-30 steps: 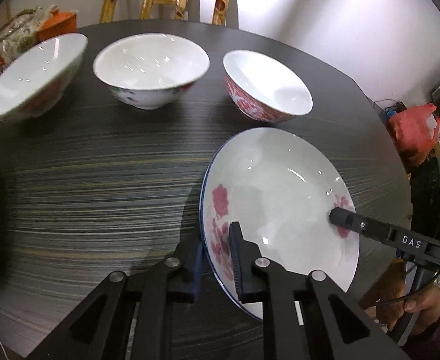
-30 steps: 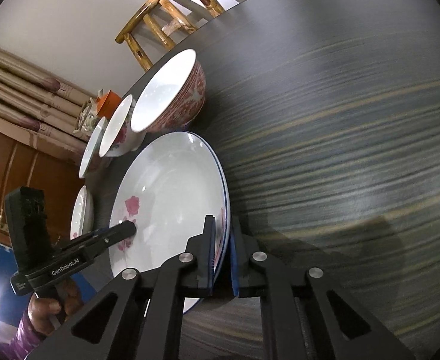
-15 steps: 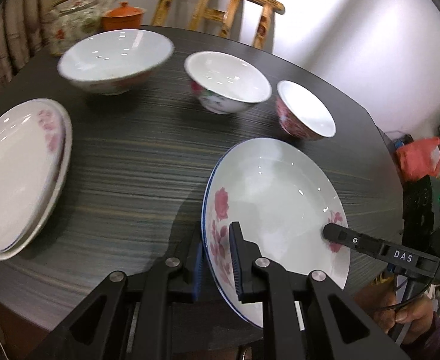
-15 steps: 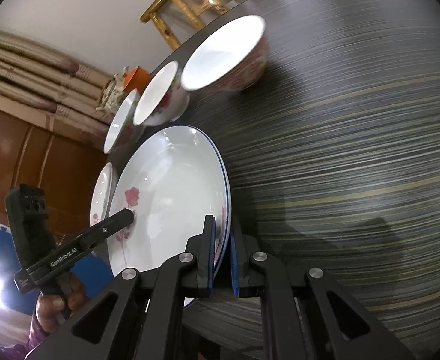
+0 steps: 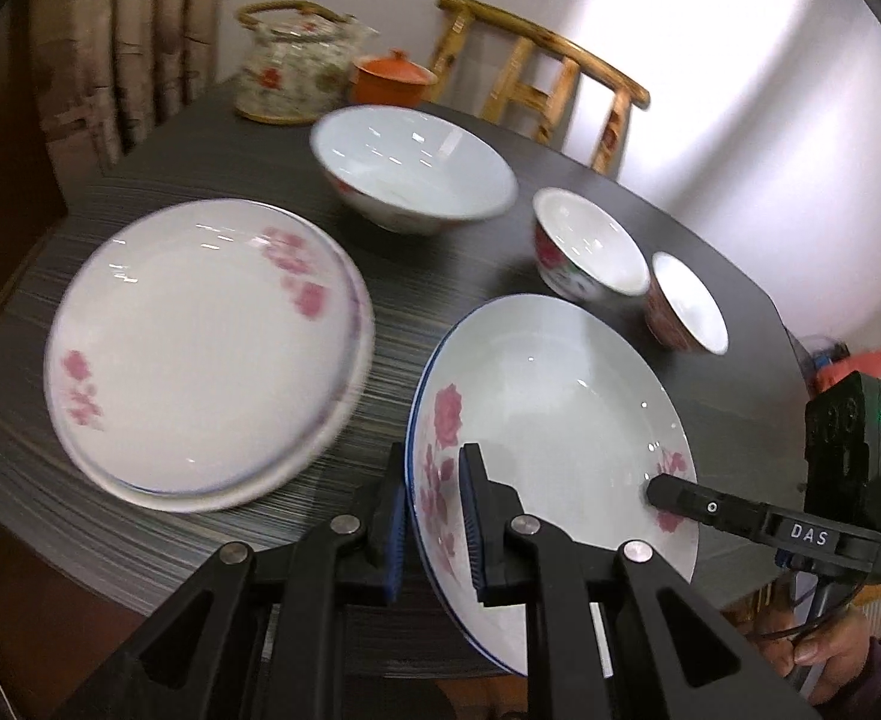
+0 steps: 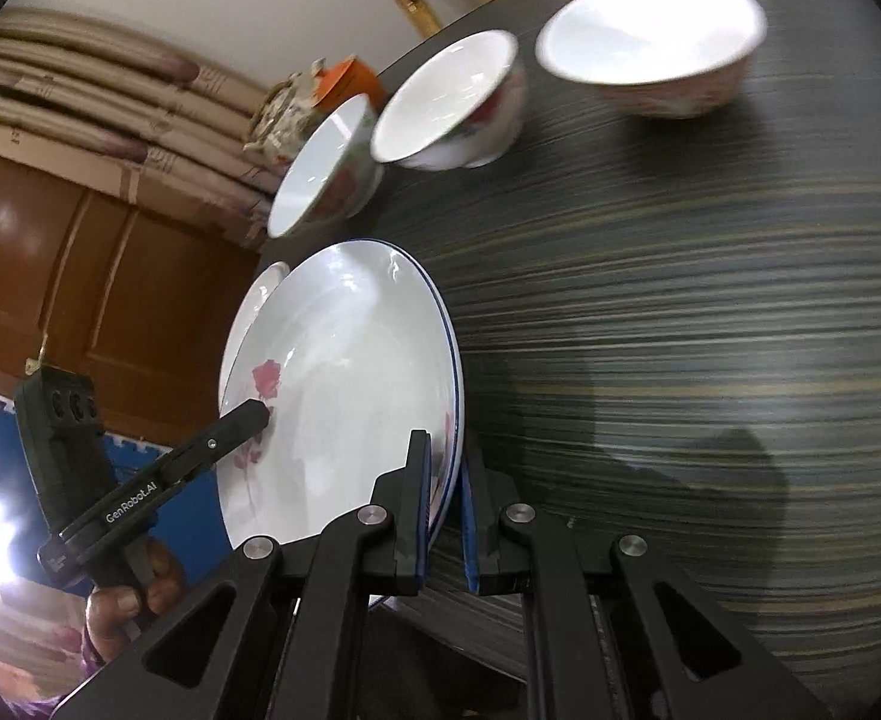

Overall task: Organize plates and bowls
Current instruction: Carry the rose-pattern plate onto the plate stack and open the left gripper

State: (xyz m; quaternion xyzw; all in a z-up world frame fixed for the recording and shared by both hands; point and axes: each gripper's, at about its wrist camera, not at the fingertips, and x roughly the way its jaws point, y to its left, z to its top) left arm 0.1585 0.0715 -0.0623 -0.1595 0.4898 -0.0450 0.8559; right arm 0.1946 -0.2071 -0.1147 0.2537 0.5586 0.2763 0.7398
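Plate stack (image 5: 200,348) motion-blurred, apparently two plates; teapot (image 5: 290,69) soft.

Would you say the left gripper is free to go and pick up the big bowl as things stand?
Probably not. The left gripper is shut on the rim of the plate, which the right gripper grips too. The big bowl sits unblocked, but the plate must be set down first.

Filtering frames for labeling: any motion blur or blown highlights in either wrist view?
Left wrist: stacked plates and largest bowl smeared by motion; held plate and left gripper sharp. Right wrist: bowls blurred, table grain streaked, bottom-left corner blown out.
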